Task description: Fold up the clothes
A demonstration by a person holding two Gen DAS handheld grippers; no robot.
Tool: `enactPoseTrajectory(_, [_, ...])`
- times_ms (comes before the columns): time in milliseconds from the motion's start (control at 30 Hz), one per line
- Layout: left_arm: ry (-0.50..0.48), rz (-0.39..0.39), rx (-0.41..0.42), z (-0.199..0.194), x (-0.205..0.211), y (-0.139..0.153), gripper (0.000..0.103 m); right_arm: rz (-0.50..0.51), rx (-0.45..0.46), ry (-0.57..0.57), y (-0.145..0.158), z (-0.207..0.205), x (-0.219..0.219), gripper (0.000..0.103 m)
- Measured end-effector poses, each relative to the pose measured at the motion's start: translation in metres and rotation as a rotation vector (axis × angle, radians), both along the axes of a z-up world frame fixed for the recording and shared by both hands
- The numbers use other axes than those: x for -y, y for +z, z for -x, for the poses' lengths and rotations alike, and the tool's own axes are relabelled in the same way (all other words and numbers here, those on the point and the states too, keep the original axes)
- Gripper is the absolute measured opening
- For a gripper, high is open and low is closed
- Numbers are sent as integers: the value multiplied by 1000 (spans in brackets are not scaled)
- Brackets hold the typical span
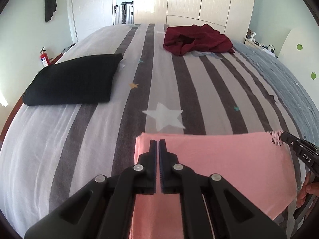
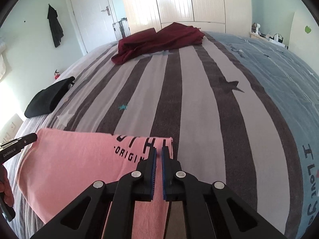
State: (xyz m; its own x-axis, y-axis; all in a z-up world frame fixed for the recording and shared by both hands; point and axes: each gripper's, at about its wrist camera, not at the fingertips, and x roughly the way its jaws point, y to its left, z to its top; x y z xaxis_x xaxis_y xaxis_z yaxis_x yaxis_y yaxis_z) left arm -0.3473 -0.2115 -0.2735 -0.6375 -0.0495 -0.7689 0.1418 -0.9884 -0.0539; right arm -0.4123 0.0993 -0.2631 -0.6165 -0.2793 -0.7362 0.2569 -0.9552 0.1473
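A pink T-shirt (image 1: 229, 159) with black lettering is stretched across the near part of the striped bed, its far edge a straight fold. My left gripper (image 1: 158, 142) is shut at the shirt's left corner, and the pink cloth runs down under its jaws. In the right wrist view the same pink T-shirt (image 2: 75, 163) ends at my right gripper (image 2: 159, 150), which is shut with pink fabric showing in the slit between its blue pads. Each gripper also shows at the edge of the other's view: the right gripper (image 1: 285, 137) and the left gripper (image 2: 32, 138), both held by a hand.
A folded black garment (image 1: 73, 79) lies at the bed's left side. A crumpled maroon garment (image 1: 199, 39) lies at the far end. The bedspread (image 1: 59, 149) has grey and white stripes with stars. Beyond are white wardrobe doors (image 1: 199, 0), a door and a red fire extinguisher (image 1: 44, 58).
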Motion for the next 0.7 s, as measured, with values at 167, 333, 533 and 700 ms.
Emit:
enactPoseTrajectory(167, [-15, 30, 81, 26, 2, -30, 3, -27, 49, 24, -12, 16, 9, 3])
enactPoseTrajectory(333, [-21, -11, 60, 29, 9, -39, 2, -35, 38, 33, -24, 18, 9, 2])
enactPoseTrajectory(533, [-6, -73, 47, 30, 21, -36, 2, -9, 24, 32, -26, 20, 2, 0])
enactPoseTrajectory(700, [77, -51, 2, 24, 43, -19, 2, -15, 32, -111, -16, 29, -34, 2])
